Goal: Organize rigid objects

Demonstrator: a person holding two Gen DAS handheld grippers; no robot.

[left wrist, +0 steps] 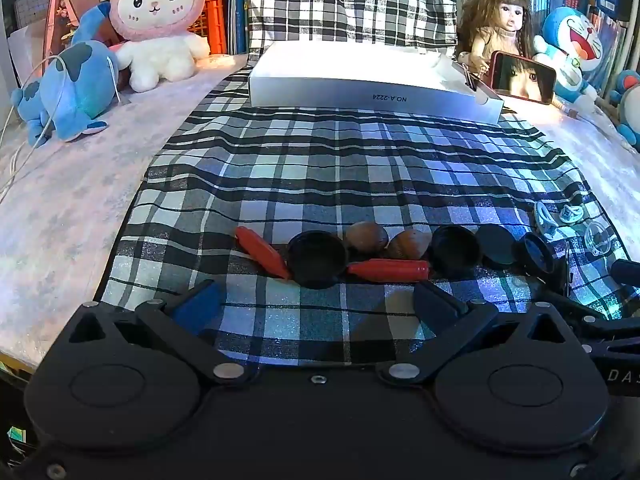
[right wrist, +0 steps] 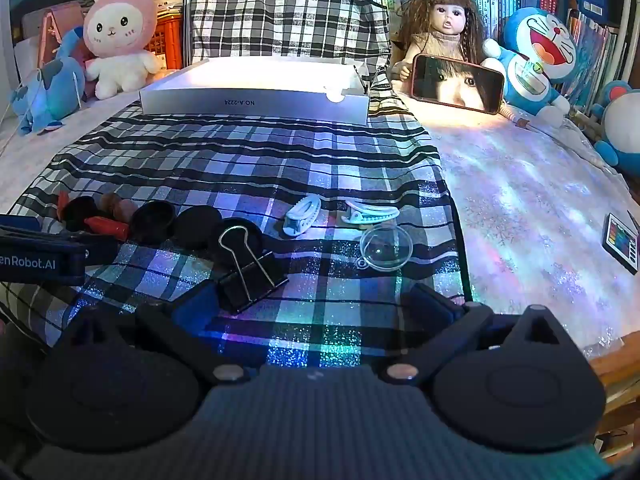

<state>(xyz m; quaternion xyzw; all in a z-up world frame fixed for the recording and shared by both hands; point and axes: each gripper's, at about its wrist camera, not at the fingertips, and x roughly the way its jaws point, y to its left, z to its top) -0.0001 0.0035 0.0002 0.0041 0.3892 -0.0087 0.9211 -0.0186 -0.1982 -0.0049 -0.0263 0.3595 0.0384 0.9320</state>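
On the plaid cloth point(left wrist: 320, 168) lies a row of small objects: two red pegs point(left wrist: 262, 251) point(left wrist: 388, 270), several black round lids point(left wrist: 317, 258), two brown nuts point(left wrist: 366, 237). My left gripper point(left wrist: 316, 300) is open and empty just in front of them. In the right wrist view a black binder clip point(right wrist: 250, 274) lies by my open, empty right gripper point(right wrist: 316, 304). Two white hair clips point(right wrist: 302, 210) point(right wrist: 370, 212) and a clear dome point(right wrist: 386, 248) lie beyond. A white box point(left wrist: 360, 80) point(right wrist: 256, 88) stands at the far end.
Plush toys point(left wrist: 156, 20) stand at the back left. A doll point(right wrist: 444, 28) with a phone point(right wrist: 458, 82) and blue plush toys point(right wrist: 536, 52) stand at the back right. A small remote point(right wrist: 622, 244) lies at the right edge.
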